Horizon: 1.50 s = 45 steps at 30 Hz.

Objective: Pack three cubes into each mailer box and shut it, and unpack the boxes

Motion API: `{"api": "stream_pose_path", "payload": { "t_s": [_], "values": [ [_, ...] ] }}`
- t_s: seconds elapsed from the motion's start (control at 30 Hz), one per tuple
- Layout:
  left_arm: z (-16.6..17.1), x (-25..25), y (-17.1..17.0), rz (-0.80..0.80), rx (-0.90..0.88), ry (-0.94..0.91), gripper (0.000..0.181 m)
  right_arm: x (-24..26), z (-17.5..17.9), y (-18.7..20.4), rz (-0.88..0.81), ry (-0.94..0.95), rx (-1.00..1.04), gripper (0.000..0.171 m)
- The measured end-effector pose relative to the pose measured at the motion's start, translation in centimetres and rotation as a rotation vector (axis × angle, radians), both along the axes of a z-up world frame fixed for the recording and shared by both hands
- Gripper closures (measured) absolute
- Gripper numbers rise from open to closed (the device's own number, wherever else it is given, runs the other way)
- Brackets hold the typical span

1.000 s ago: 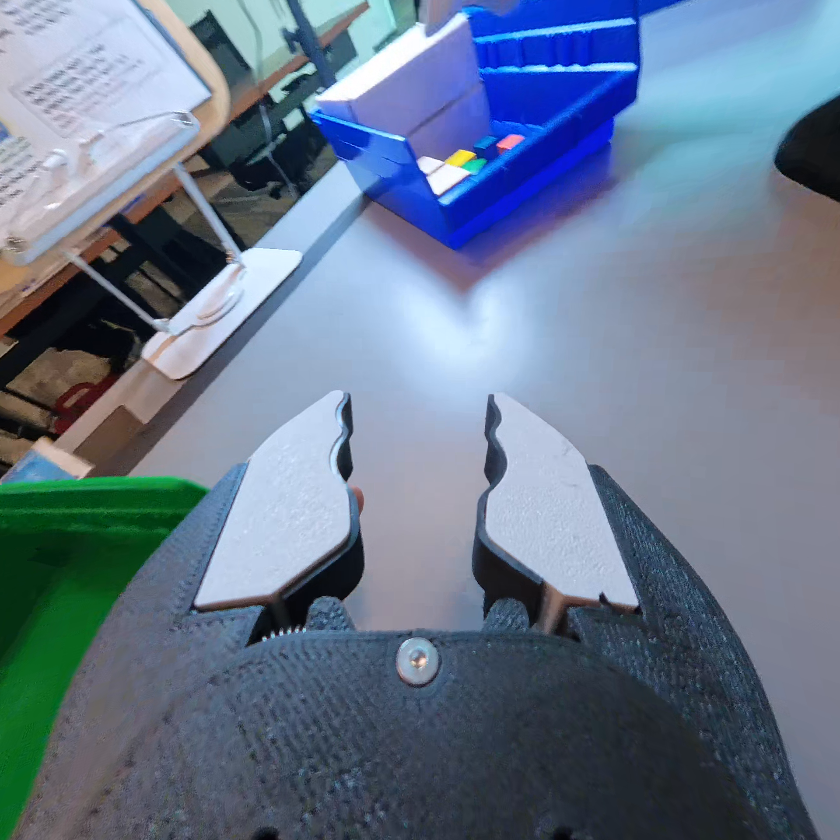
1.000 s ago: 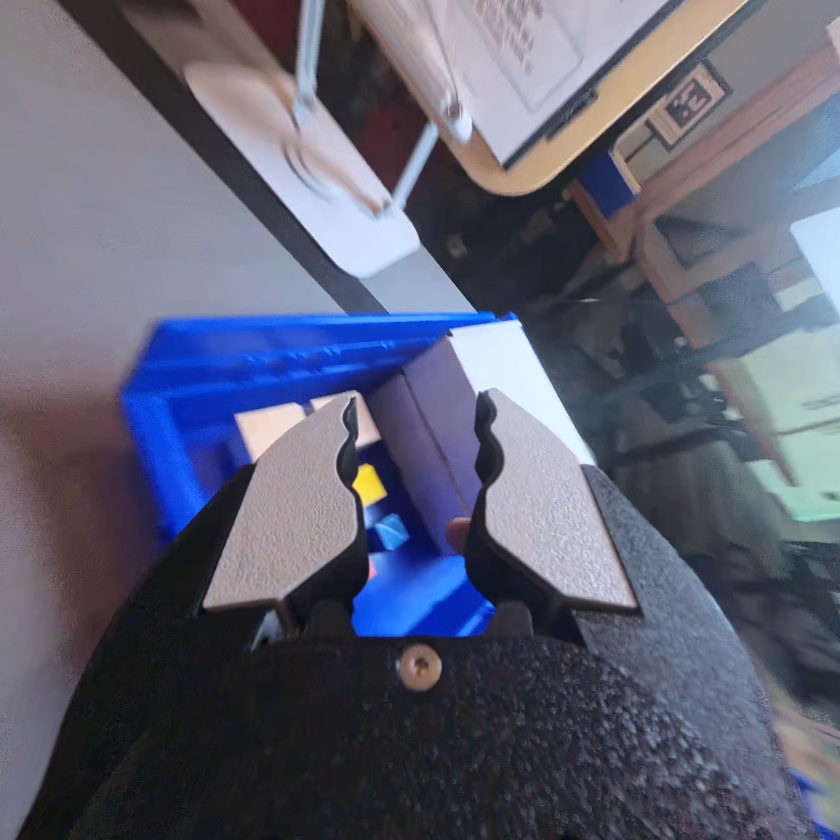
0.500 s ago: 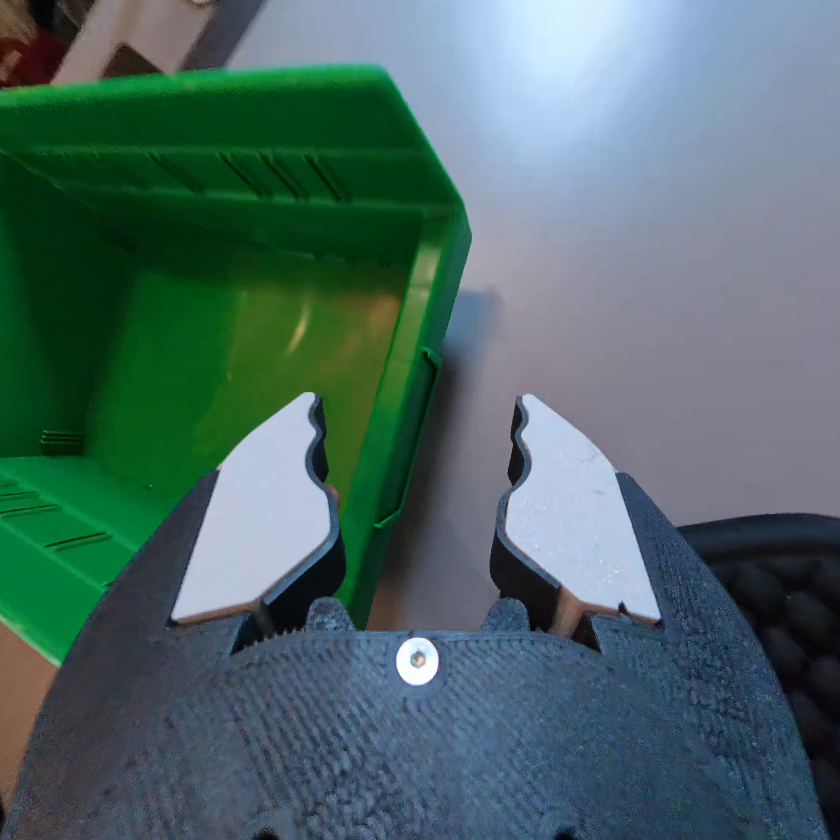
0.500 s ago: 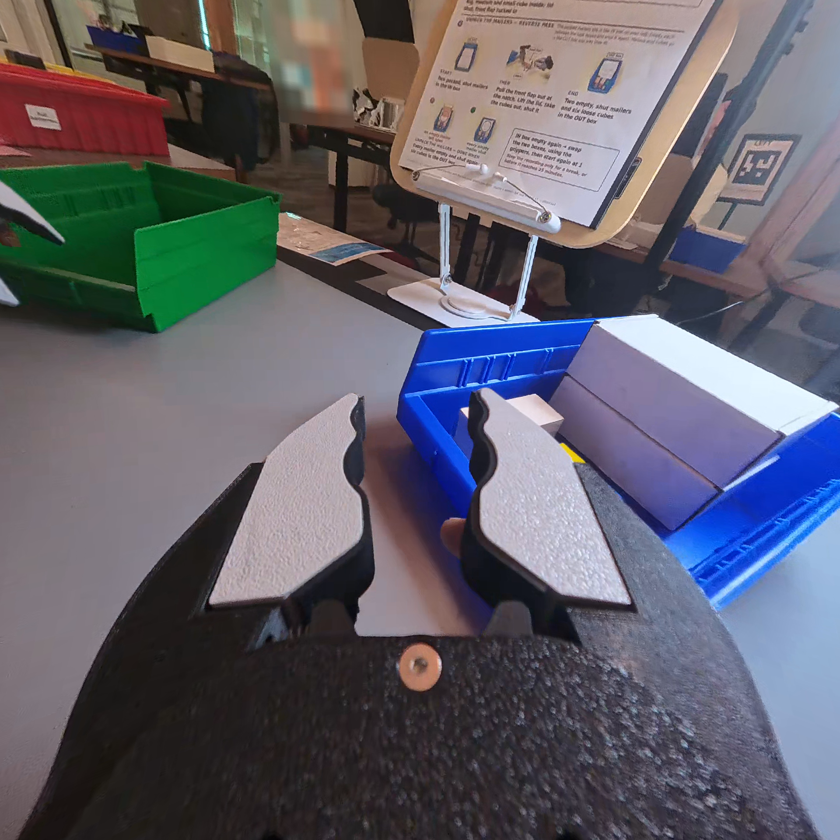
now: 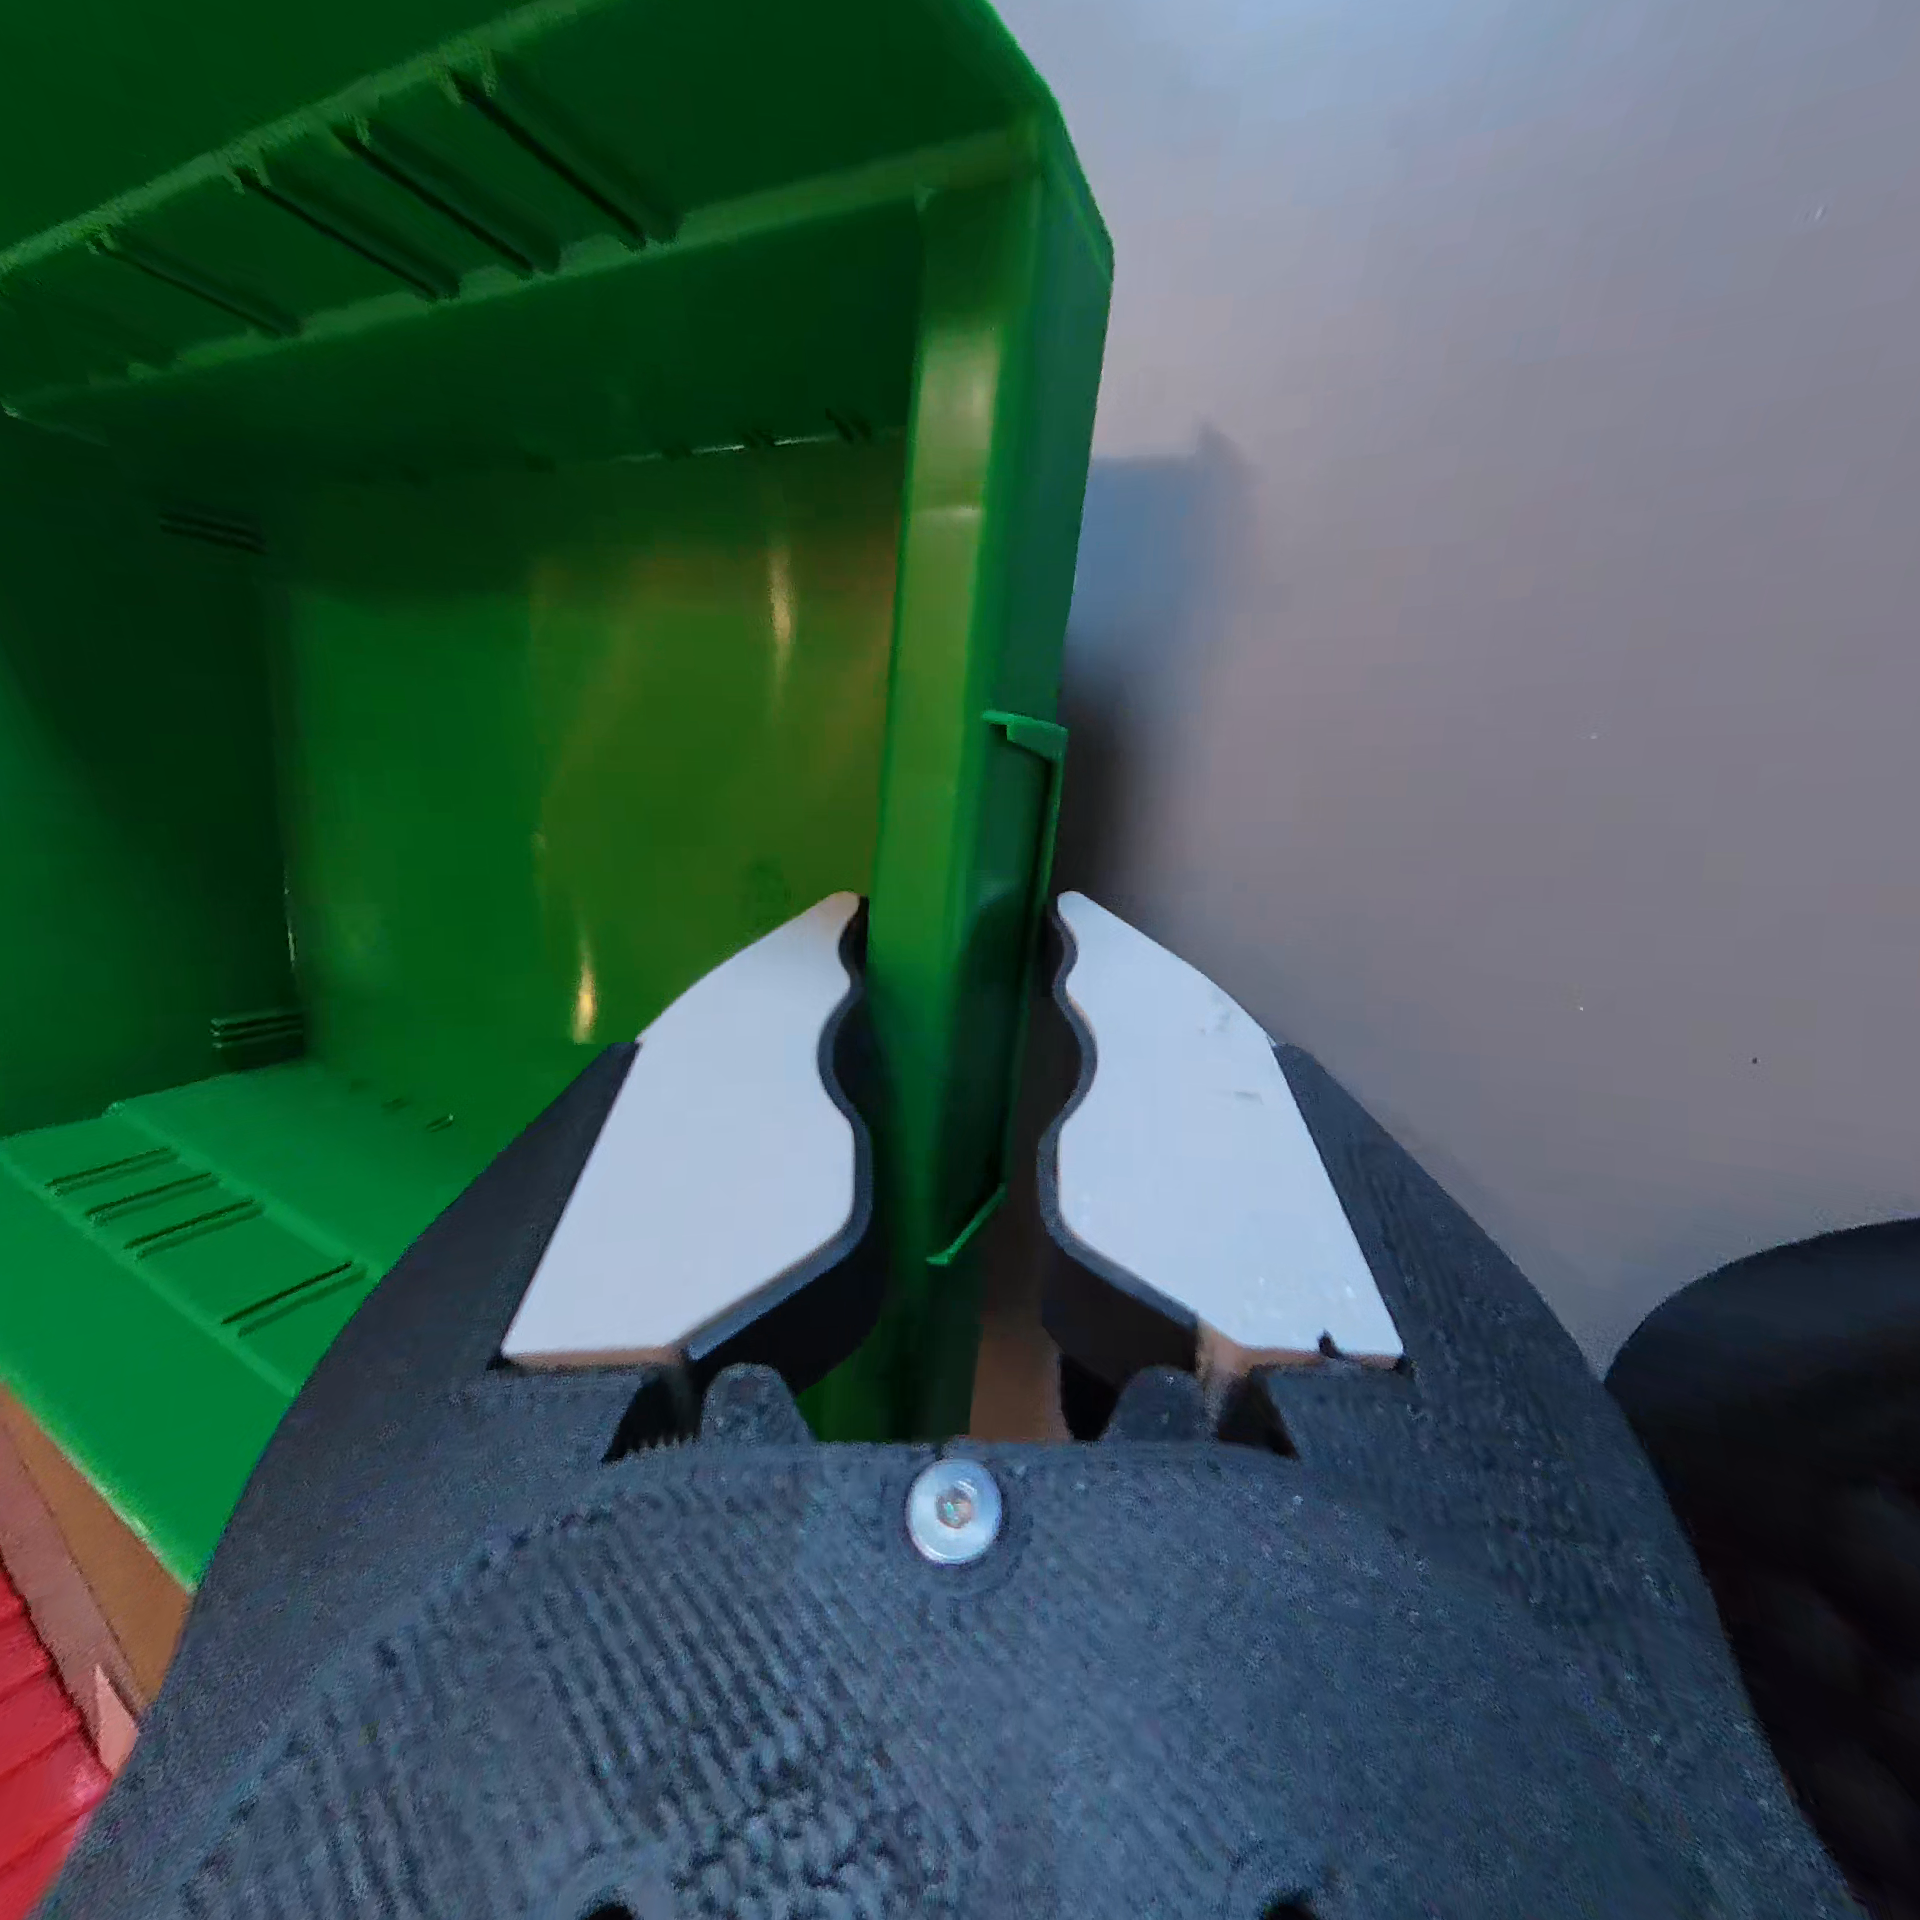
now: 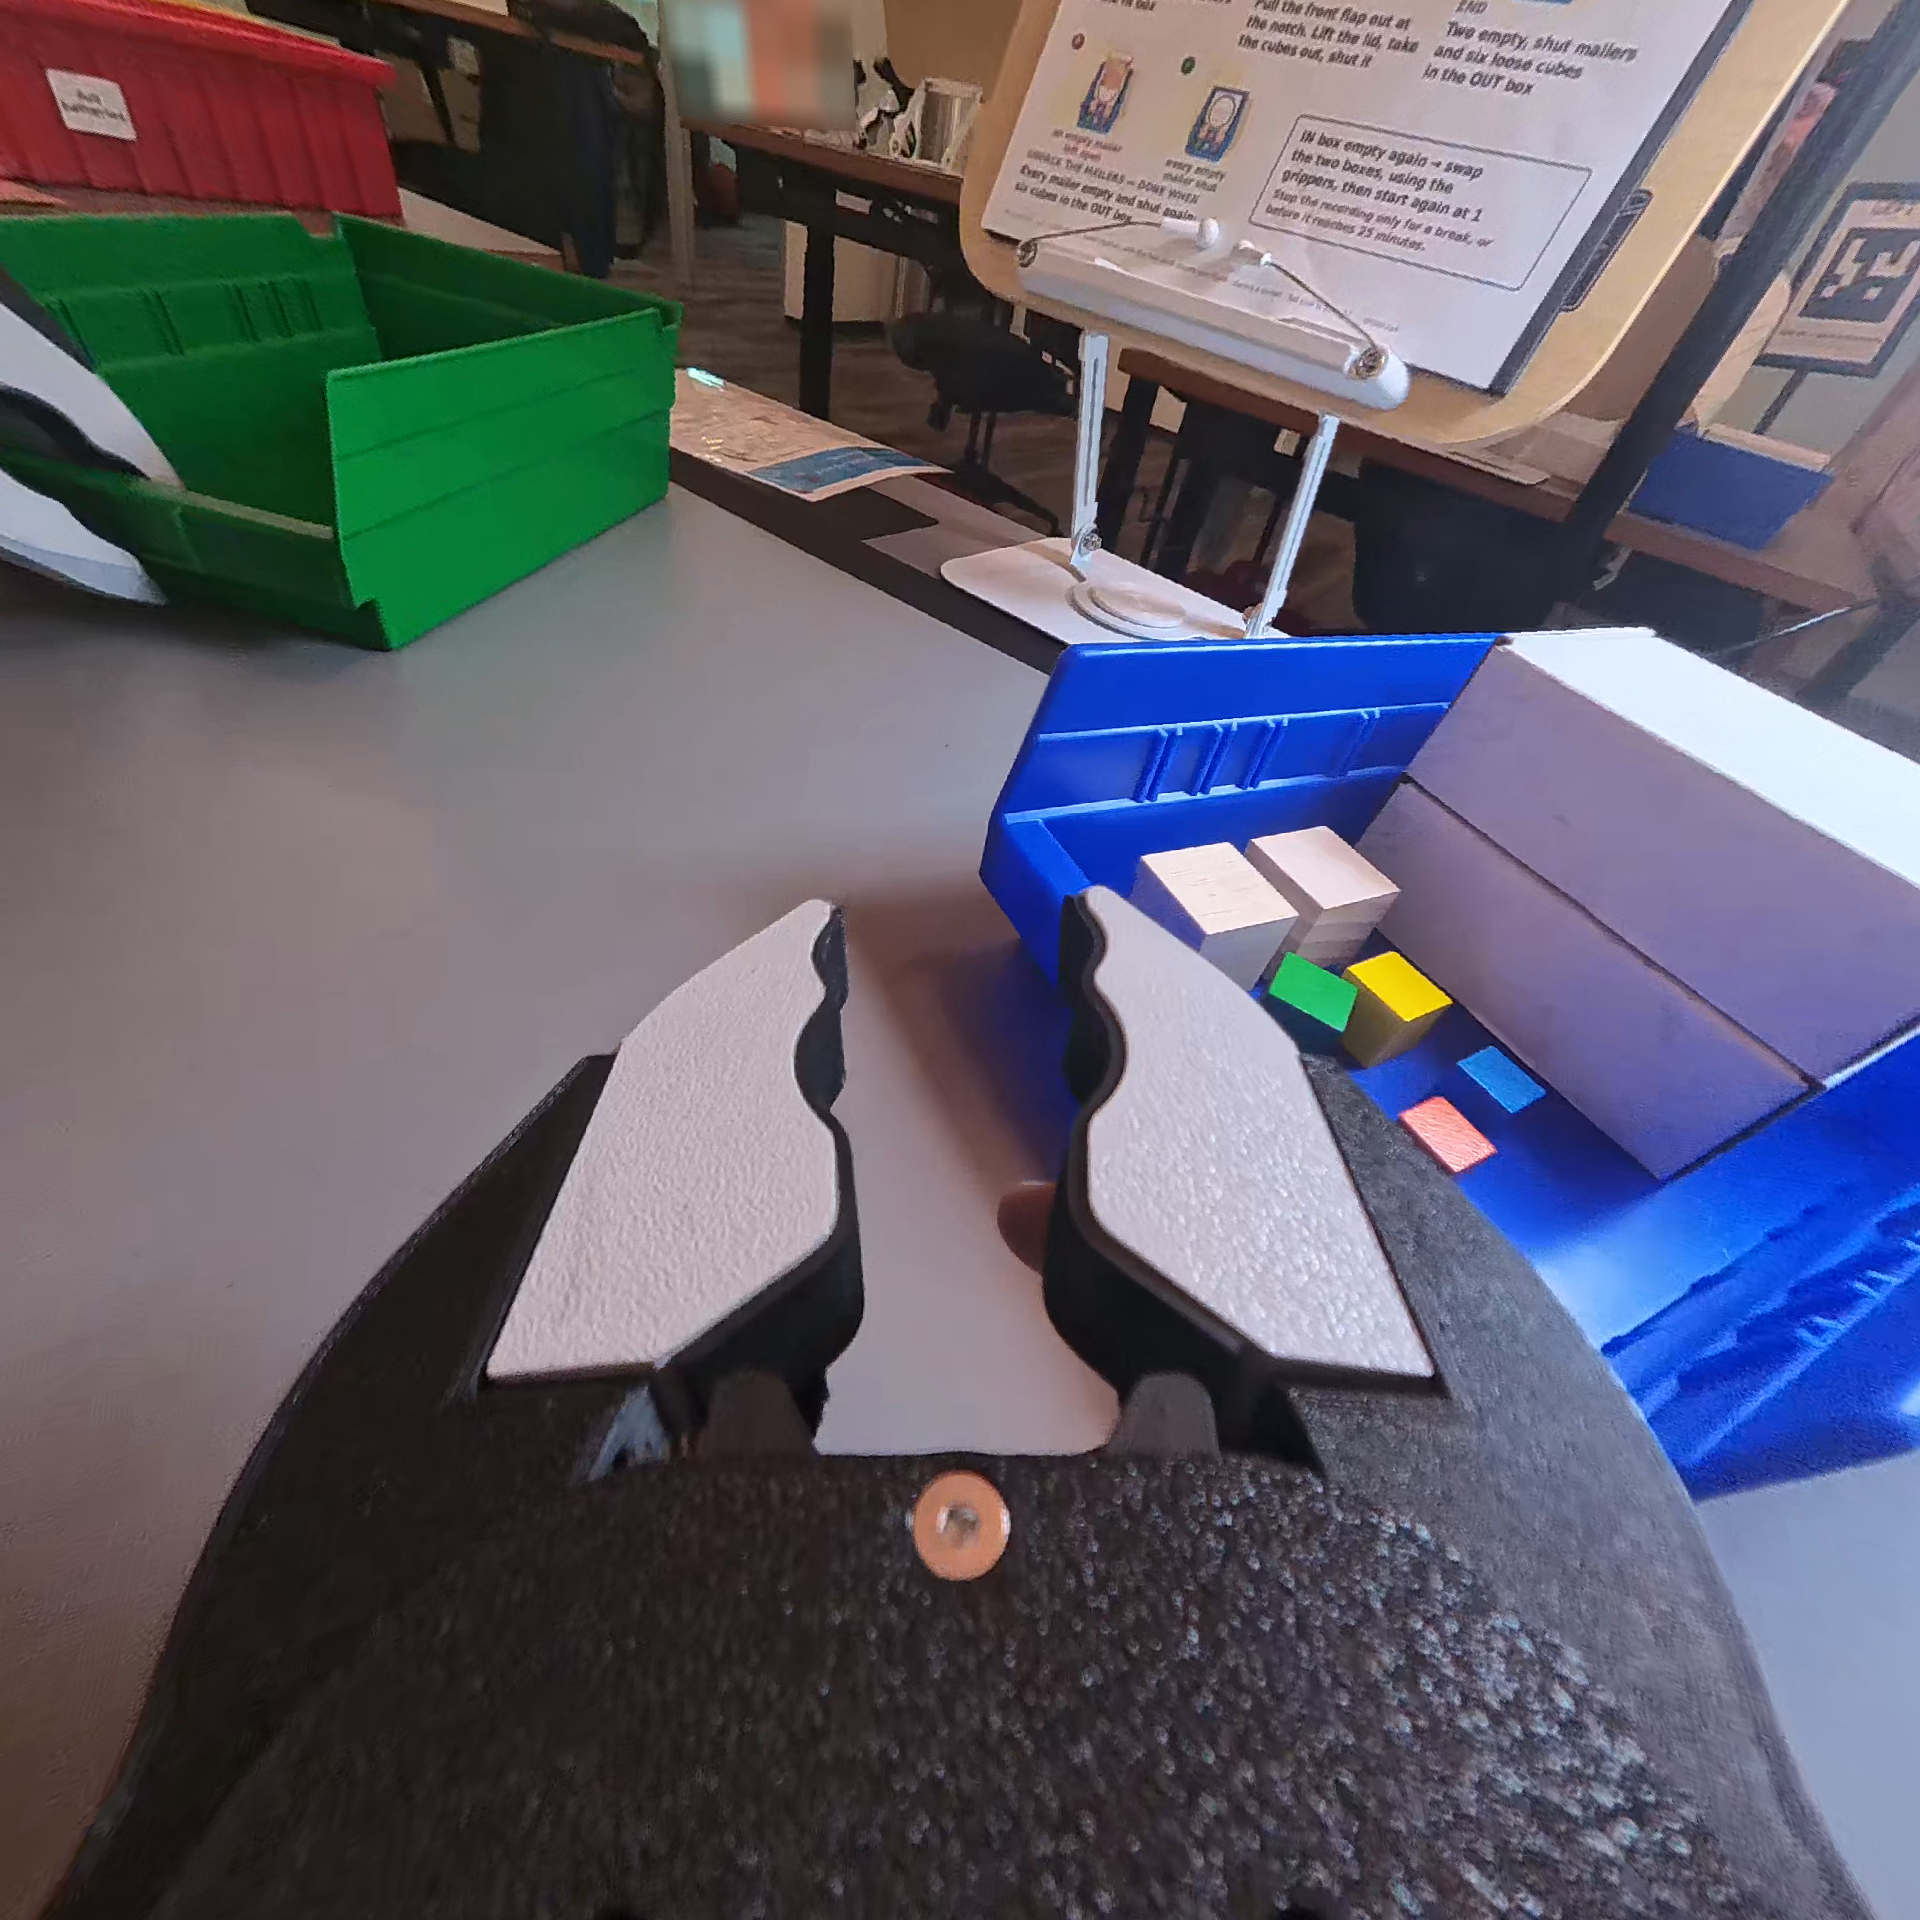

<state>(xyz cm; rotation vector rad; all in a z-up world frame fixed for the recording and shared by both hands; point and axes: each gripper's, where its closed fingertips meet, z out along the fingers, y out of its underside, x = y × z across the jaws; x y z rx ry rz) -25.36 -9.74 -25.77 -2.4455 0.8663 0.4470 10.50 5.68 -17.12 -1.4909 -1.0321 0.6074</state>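
Observation:
My left gripper (image 5: 956, 914) straddles the right wall of the empty green bin (image 5: 966, 520) and is shut on it, one finger inside and one outside. It also shows at the left edge of the right wrist view (image 6: 52, 478), on the green bin (image 6: 499, 468). My right gripper (image 6: 956, 914) is open and empty above the table, by the near corner of the blue bin (image 6: 1247, 707). That bin holds two shut white mailer boxes (image 6: 1662, 779) (image 6: 1579, 987), two pale wooden cubes (image 6: 1216, 894), and green (image 6: 1314, 992), yellow (image 6: 1392, 1003), blue (image 6: 1501, 1081) and red (image 6: 1447, 1135) cubes.
An instruction board on a white stand (image 6: 1195, 582) is at the table's far edge behind the blue bin, with a paper sheet (image 6: 810, 457) beside it. A red bin (image 6: 187, 114) is behind the green one. A black rounded object (image 5: 1787, 1507) lies right of the left gripper. About 40 centimetres separates my left fingertips from my right.
My left gripper swung from the open table to the green bin, came down over its wall and closed on it. My right gripper pulled back from over the blue bin and now sits beside its corner.

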Motion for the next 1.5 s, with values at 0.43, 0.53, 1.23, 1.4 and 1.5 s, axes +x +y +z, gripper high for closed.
{"api": "stream_pose_path", "payload": {
  "t_s": [0.43,0.53,1.23,1.4,1.5],
  "values": [
    [0.1,5.6,0.0,-0.264,0.052,0.028,0.152,-0.1,-0.8,0.0,0.005,-0.034,0.016,0.137],
    [0.1,7.7,0.2,-0.346,0.052,0.020,0.152,0.0,-0.8,0.0,0.003,-0.037,0.024,0.139],
    [0.2,17.1,7.3,-0.634,0.090,0.040,0.152,1.7,-4.9,6.8,-0.101,-1.001,0.323,0.119],
    [0.5,19.1,10.6,-0.704,0.166,-0.043,0.150,0.3,-7.4,7.9,0.041,-1.227,0.291,0.138],
    [0.7,19.2,12.2,-0.713,0.236,-0.031,0.147,0.7,-7.3,7.2,0.032,-1.243,0.326,0.137]
  ]
}}
